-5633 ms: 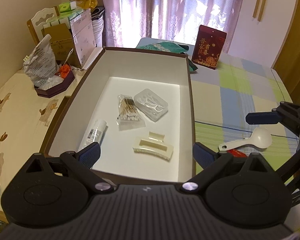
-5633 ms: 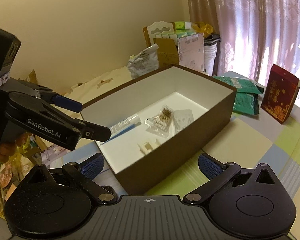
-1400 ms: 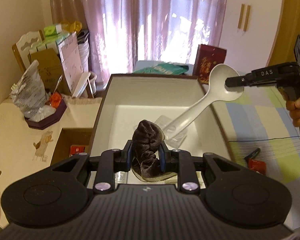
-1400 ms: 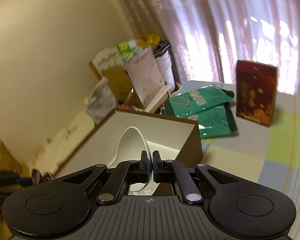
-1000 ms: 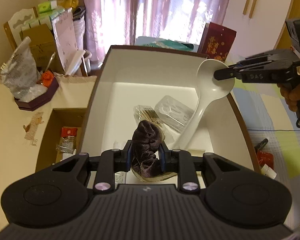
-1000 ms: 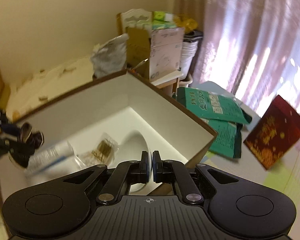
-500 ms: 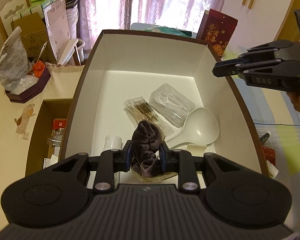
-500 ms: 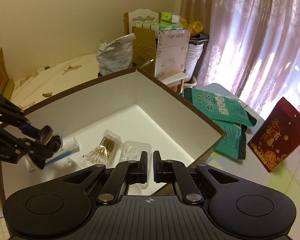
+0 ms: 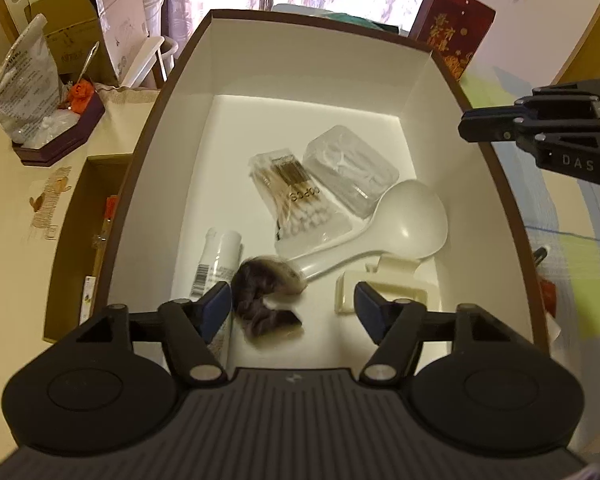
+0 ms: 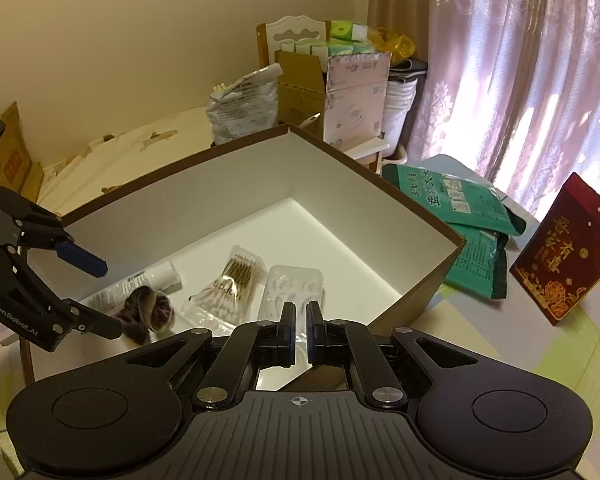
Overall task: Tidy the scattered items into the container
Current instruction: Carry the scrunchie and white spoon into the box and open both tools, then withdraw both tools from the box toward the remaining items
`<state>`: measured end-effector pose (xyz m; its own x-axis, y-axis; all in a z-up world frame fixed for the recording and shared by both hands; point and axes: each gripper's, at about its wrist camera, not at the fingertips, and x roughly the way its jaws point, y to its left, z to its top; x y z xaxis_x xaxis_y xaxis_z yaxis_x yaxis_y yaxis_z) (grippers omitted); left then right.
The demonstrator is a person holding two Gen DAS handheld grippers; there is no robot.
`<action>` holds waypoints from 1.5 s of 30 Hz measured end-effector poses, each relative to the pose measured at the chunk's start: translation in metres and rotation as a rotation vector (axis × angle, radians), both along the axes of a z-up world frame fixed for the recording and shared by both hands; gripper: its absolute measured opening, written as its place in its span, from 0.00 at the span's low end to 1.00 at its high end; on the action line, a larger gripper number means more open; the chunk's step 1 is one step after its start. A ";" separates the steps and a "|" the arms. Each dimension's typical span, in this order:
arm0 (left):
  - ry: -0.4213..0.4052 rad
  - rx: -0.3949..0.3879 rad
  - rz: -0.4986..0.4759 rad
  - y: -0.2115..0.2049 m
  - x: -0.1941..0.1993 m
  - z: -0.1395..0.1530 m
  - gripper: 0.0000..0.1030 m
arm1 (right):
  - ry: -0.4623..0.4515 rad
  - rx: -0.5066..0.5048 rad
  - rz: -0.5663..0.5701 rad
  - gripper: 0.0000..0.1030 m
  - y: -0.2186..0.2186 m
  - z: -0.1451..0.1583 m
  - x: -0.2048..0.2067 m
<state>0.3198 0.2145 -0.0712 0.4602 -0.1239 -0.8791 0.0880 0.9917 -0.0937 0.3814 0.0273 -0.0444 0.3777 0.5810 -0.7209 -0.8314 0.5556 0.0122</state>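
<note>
Left gripper (image 9: 292, 312) jaws opening over box (image 9: 148, 148); brown scrunchie (image 9: 260, 296) lay between pads, released. Right gripper (image 10: 300, 328) clenched, empty, above box rim.

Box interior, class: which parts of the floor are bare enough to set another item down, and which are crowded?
The box floor is bare along its far wall, behind the cotton swabs and clear case, and along the left wall above the tube. The near half is crowded: scrunchie, spoon, hair clip.
</note>
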 end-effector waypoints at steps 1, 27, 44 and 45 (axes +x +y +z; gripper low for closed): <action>0.002 0.004 0.000 0.000 -0.001 0.000 0.67 | 0.001 0.002 0.002 0.07 0.000 0.000 -0.001; -0.048 0.057 0.004 -0.016 -0.026 0.027 0.87 | -0.025 0.067 0.041 1.00 -0.009 0.013 -0.053; -0.098 0.082 0.032 -0.023 -0.048 0.047 0.97 | -0.015 0.068 0.012 1.00 -0.021 0.015 -0.079; -0.100 0.083 0.035 -0.023 -0.049 0.048 0.97 | -0.013 0.070 0.010 1.00 -0.022 0.015 -0.081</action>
